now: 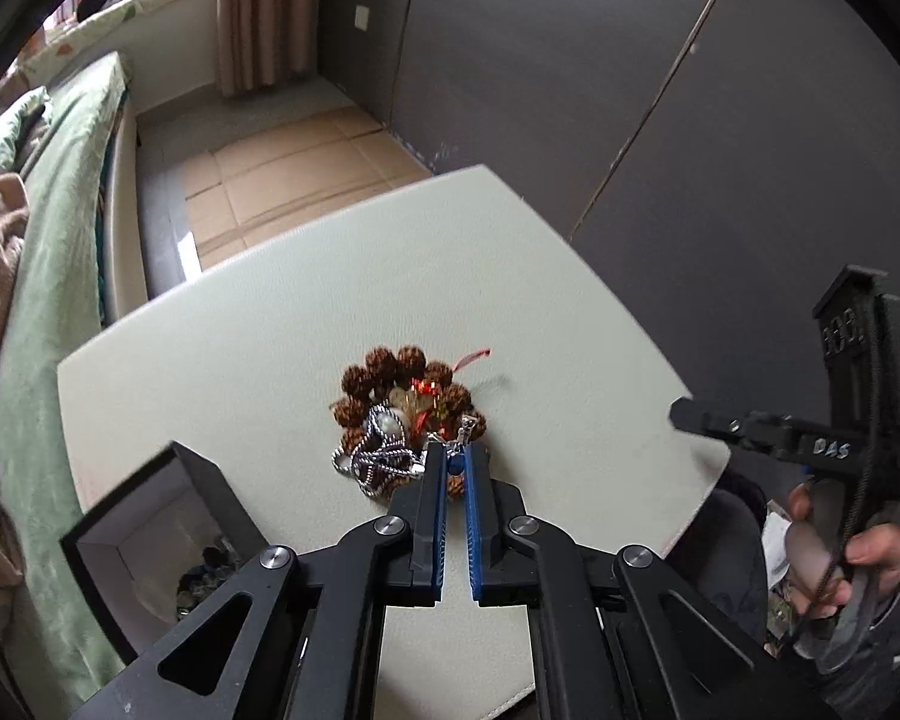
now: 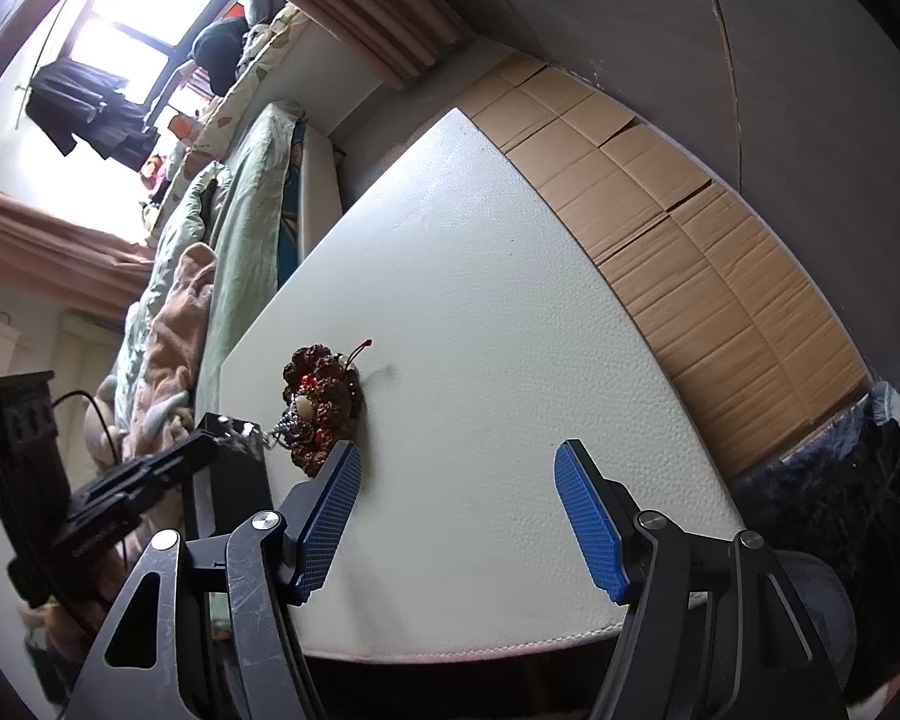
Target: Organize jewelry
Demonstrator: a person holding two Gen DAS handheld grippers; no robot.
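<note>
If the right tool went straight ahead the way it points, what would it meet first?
Most likely nothing at first: the right tool is open over bare white table; the jewelry pile sits left of its line. Depth is unclear.

A white table point(image 1: 258, 324) bears a jewelry pile point(image 1: 402, 414) and black box point(image 1: 168, 540).

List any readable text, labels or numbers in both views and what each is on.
"DAS": pale lettering on the black body of the right tongs, seen from the left wrist view.
Raised marks on that tool's upright black mount: too blurred to read.
Right wrist view: no readable text.
</note>
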